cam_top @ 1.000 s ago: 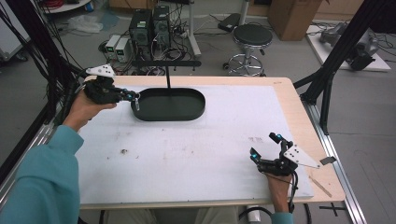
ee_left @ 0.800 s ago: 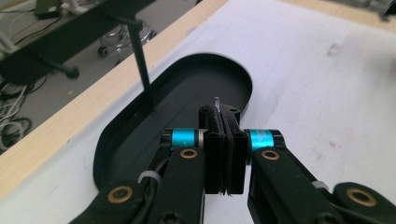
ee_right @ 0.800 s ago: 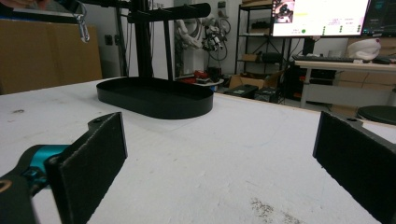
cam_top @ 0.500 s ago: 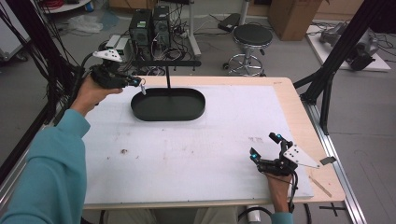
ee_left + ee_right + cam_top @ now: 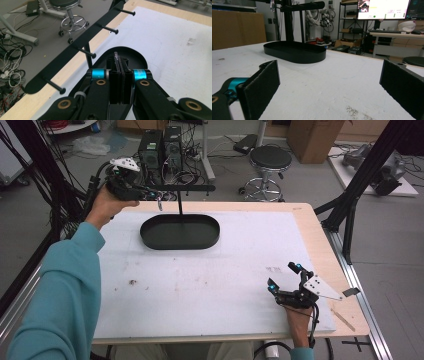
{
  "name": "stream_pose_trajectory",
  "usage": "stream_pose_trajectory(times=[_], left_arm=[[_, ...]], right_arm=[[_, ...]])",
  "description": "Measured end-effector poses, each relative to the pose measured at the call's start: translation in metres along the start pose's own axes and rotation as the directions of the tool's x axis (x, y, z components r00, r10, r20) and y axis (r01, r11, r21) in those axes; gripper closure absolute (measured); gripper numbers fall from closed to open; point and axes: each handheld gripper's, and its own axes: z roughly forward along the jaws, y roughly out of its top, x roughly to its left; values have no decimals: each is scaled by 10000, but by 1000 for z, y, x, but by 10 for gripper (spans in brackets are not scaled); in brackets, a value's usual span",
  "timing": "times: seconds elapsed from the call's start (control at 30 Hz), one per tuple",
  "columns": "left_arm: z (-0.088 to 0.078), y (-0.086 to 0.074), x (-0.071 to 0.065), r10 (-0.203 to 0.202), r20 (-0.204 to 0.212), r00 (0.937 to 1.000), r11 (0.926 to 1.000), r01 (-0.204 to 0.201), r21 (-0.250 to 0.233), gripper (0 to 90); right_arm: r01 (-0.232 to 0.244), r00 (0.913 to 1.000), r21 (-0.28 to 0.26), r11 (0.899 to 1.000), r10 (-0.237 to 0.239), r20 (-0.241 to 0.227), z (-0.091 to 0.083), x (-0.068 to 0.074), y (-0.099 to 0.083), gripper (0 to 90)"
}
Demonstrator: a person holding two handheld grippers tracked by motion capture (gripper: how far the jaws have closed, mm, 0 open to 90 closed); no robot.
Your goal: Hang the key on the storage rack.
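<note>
White tabletop (image 5: 210,285); left tongs (image 5: 156,197) pinch a thin trinket (image 5: 116,56) at eleven o'clock by the rack (image 5: 180,187); approach a peg squarely, slowly; right tongs (image 5: 283,276) gape at four.

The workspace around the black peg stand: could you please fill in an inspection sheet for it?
Surface: white mat on a wooden table, scuffed.
Job's things: black peg stand with an oval tray base and an upright post; pegged crossbar, pegs bare. Small thin shiny piece, too small to identify.
Clutter: dark specks on the mat; grey tab at the table's right edge.
Grippers: left claw shut on the shiny piece, raised beside the crossbar; right claw open, low at the mat's near right corner, holding nothing.
Cables: claw cable trails off the table; floor cables tangled.
Surroundings: stool, computer towers, cardboard box.
</note>
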Motion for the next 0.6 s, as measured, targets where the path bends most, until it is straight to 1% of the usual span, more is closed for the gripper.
stream_pose_trajectory(times=[0.07,0.13,0.2,0.23,0.3,0.33,0.37,0.5,0.6], left_arm=[[5,1,0,8,-81,10000,10000,-8,90,884],[10,1,-1,-81,-90,9999,9999,83,149,884],[14,1,-1,-89,-275,9996,9997,95,207,884],[16,1,0,-150,-251,9996,9997,154,170,884],[20,1,0,-192,-417,9989,9996,200,183,883],[22,0,1,-237,-364,9991,9995,245,212,884],[24,0,1,-234,-451,9987,9993,246,272,883],[29,-1,3,-375,-475,9982,9987,391,328,883],[31,-2,4,-386,-676,9970,9986,408,322,884]], right_arm=[[26,10000,-9,10000,-26,1,0,0,0,22],[20,10000,-9,10000,-20,-5,0,0,0,22],[14,10000,-14,10000,-14,-1,0,0,0,22],[12,10000,-8,10000,-12,-5,0,0,0,22],[24,10000,-10,10000,-24,-3,0,0,0,22],[18,10000,-12,10000,-18,-4,0,0,0,22],[3,10000,-25,10000,-3,-4,0,0,0,22],[2,10000,-25,10000,-2,-6,0,0,0,22],[-50,10000,-9,10000,50,2,0,0,0,22]])
